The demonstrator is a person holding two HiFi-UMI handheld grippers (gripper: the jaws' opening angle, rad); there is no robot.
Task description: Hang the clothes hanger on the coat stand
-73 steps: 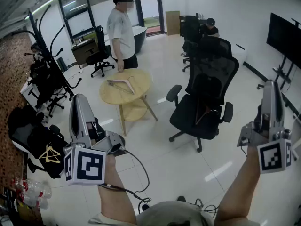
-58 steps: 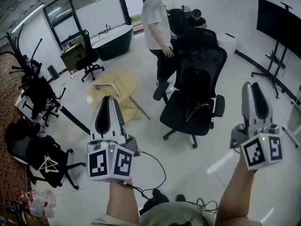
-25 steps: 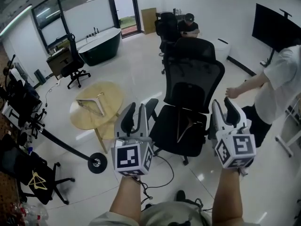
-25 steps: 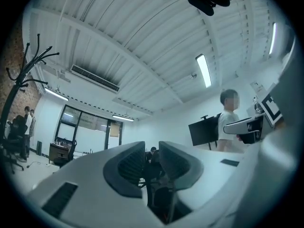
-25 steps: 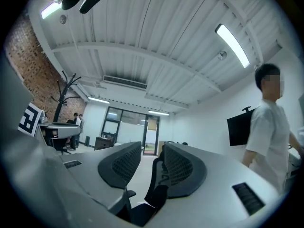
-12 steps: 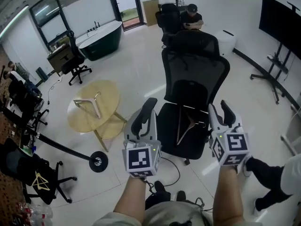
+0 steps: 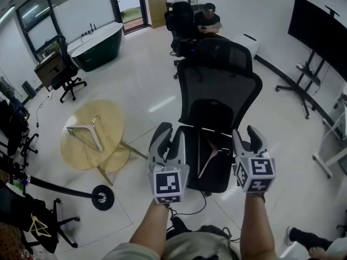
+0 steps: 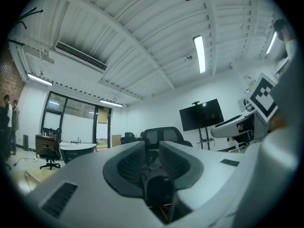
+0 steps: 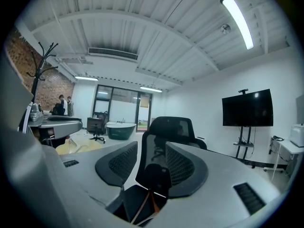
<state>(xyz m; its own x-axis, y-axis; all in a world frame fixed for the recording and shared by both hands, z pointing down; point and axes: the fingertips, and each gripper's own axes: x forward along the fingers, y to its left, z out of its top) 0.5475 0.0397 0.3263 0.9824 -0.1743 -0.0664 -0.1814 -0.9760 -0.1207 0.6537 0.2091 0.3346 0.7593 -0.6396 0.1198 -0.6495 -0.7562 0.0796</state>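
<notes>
A wooden clothes hanger [image 7: 207, 158] lies on the seat of a black office chair [image 7: 217, 91] in the middle of the head view. My left gripper [image 7: 169, 136] is held just left of the seat, its jaws a little apart with nothing between them. My right gripper [image 7: 246, 134] hovers at the seat's right edge; its jaws have just been opening and are empty. Both point level at the chair [image 9: 168, 127]. The black coat stand has its round base [image 7: 102, 197] at the lower left, and its branched top [image 9: 40, 65] shows in the right gripper view.
A round wooden table [image 7: 111, 121] left of the chair holds a second hanger [image 7: 85, 131]. At the far right stands a TV [image 7: 317, 20] on a wheeled frame. A person sits at the back [image 7: 206, 15]. Another person's foot [image 7: 301, 237] is at the bottom right.
Both grippers have moved forward and down, closer to the chair seat. The right jaws stand wider apart. The standing person has gone off to the lower right.
</notes>
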